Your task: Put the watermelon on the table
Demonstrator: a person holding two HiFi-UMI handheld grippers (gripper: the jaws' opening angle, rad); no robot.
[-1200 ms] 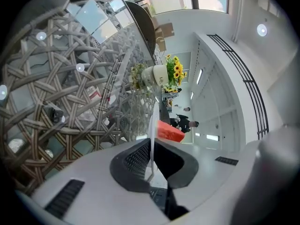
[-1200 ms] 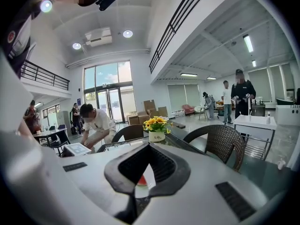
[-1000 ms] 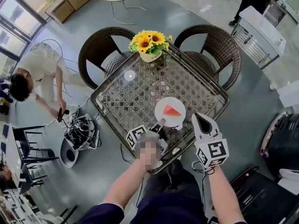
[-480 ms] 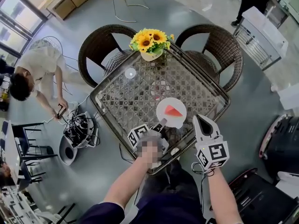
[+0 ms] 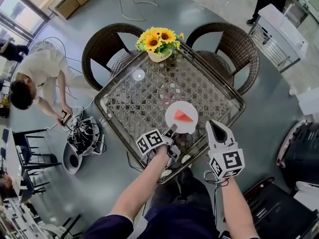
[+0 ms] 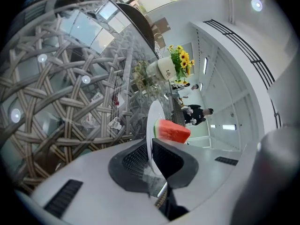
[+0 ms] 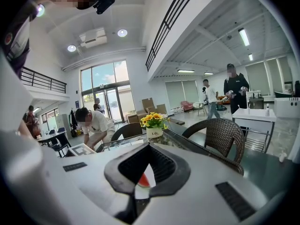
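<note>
A red watermelon slice (image 5: pixel 182 116) lies on a round white plate (image 5: pixel 175 124) over the near right part of the glass-topped wicker table (image 5: pixel 134 108). My left gripper (image 5: pixel 172 129) is shut on the plate's near rim. In the left gripper view the plate (image 6: pixel 151 121) stands edge-on between the jaws of that gripper (image 6: pixel 151 142), with the slice (image 6: pixel 172 131) on its right face. Whether the plate rests on the glass I cannot tell. My right gripper (image 5: pixel 213 126) hangs shut and holds nothing at the table's near right edge. In its own view this gripper (image 7: pixel 149 149) points at the slice (image 7: pixel 140 180).
A white pot of sunflowers (image 5: pixel 158 43) stands at the table's far edge, with a small round disc (image 5: pixel 138 75) on the glass. Two dark wicker chairs (image 5: pixel 107 46) (image 5: pixel 234 46) sit behind. A person (image 5: pixel 40 78) crouches at left by cables (image 5: pixel 84 138). A white cart (image 5: pixel 276 31) is at right.
My left gripper has rolled about its own axis, so its marker cube now faces up. The plate with the slice and the right gripper have stayed about where they were.
</note>
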